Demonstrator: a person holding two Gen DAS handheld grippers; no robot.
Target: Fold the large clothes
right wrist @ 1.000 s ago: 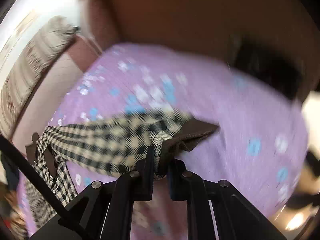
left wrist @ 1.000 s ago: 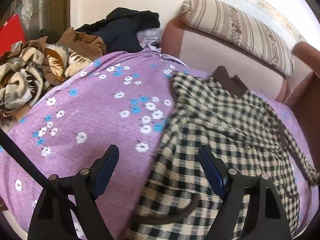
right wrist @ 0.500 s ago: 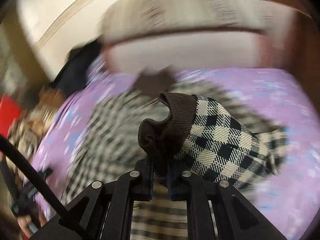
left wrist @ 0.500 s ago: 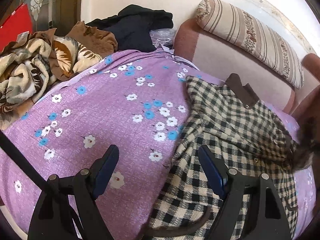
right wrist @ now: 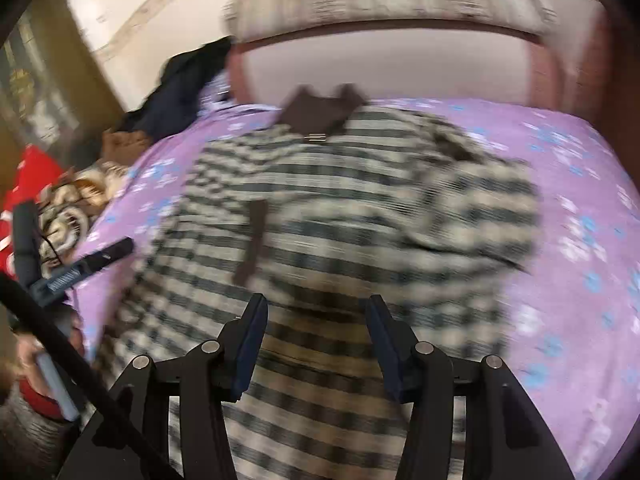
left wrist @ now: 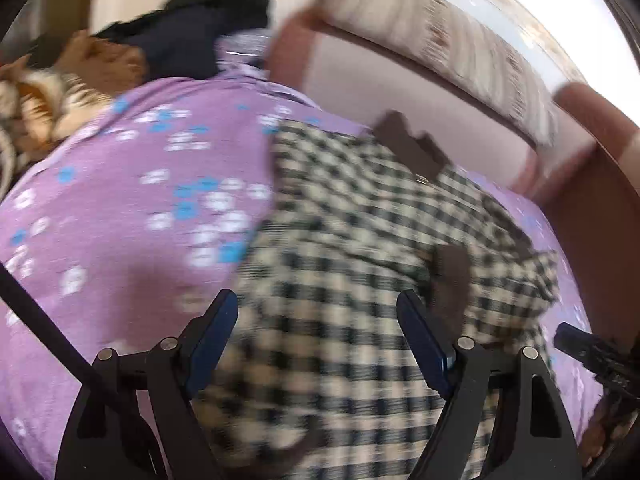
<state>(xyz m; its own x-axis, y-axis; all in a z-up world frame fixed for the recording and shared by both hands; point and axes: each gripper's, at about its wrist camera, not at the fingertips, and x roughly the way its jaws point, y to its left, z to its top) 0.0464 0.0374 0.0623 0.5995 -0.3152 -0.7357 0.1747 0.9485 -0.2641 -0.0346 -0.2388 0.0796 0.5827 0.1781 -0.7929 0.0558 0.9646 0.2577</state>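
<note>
Half a second ago the right gripper (right wrist: 316, 340) pinched the brown cuff of the checked coat (right wrist: 340, 220); now its fingers stand apart and empty, and the sleeve lies folded over the coat's right side. In both views the coat spreads across the middle of the purple flowered sheet (left wrist: 120, 208), collar toward the upper centre, its lower part reaching between each gripper's fingers. The left gripper (left wrist: 318, 344) hangs spread wide, holding nothing, as before.
</note>
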